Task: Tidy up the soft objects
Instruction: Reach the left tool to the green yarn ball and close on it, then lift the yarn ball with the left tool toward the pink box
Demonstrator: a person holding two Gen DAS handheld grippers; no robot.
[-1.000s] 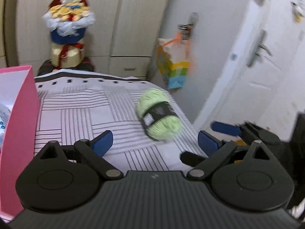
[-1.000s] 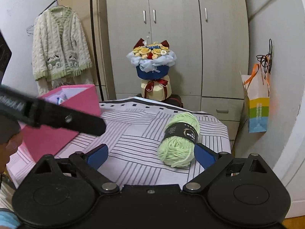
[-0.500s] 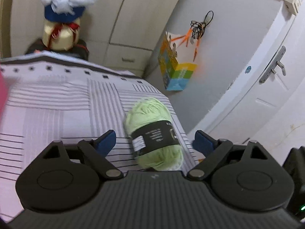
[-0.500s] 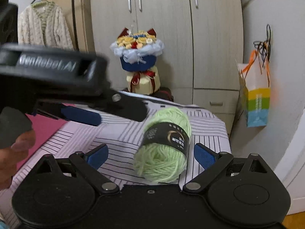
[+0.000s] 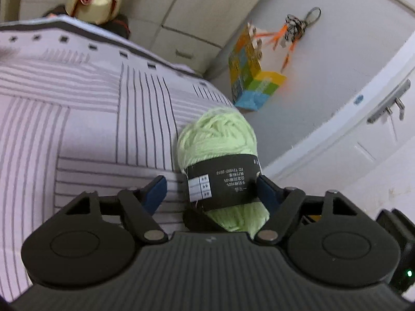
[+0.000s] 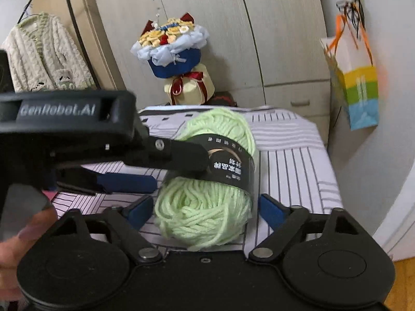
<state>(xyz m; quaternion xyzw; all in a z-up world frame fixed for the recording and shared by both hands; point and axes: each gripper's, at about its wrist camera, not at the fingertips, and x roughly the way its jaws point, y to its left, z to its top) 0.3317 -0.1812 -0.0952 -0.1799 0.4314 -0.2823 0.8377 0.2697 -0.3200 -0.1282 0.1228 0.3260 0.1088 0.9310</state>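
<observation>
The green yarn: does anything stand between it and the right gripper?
Nothing visible. The yarn lies between the jaws of the right gripper and the left gripper; both have just been closing.

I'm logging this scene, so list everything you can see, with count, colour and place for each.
yarn: one skein, pale green with a black label, on the cloth near its edge, between both grippers' jaws
cloth: one, white with grey stripes, covering the surface
bouquet: one, blue and white wrap with yellow flowers, behind the cloth, by the wardrobe
wardrobe: one, light wood, at the back
cardigan: one, cream with green trim, hanging left of the wardrobe
bag: one, white with yellow, green and blue bands, hanging on the wall
door: one, white, beside the bag
left gripper: black, blue pads, jaws just closing around the yarn
right gripper: black, blue pads, jaws just closing around the yarn
hand: one, lower left, right wrist view
</observation>
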